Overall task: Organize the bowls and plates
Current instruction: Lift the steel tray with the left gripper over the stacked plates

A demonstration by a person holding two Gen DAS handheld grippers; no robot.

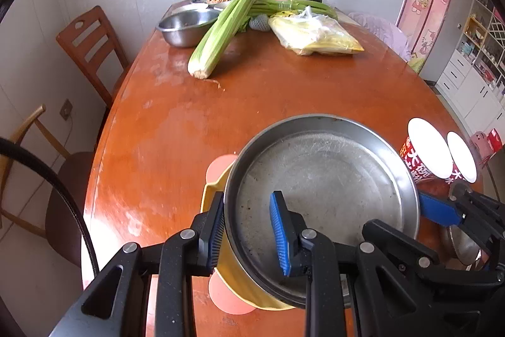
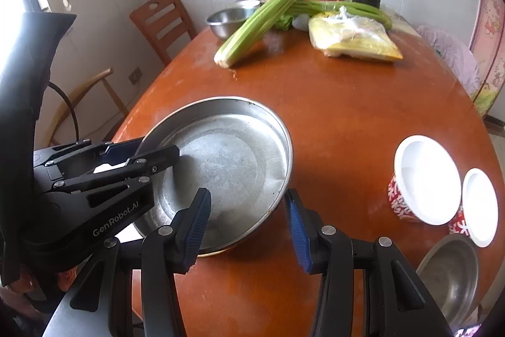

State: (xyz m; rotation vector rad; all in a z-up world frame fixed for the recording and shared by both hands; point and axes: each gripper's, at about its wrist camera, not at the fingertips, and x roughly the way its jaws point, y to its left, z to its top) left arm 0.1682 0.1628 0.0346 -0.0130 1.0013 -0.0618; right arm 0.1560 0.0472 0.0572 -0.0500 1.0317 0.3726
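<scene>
While seen from the wrist cams:
left gripper [image 1: 247,234]: clamped on the near-left rim of the steel pan [image 1: 322,195], kept tilted over a yellow dish [image 1: 240,283]
right gripper [image 2: 247,229]: parted, pan's right rim straddled, grip can't be told
paper bowls [image 2: 426,179]: parked right on the table [image 2: 331,103]

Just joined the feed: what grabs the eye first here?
The big steel pan up front, its near rim pinched by the left tongs over a yellow dish. Then the celery across the orange table, and two white-lidded red cups at right.
</scene>
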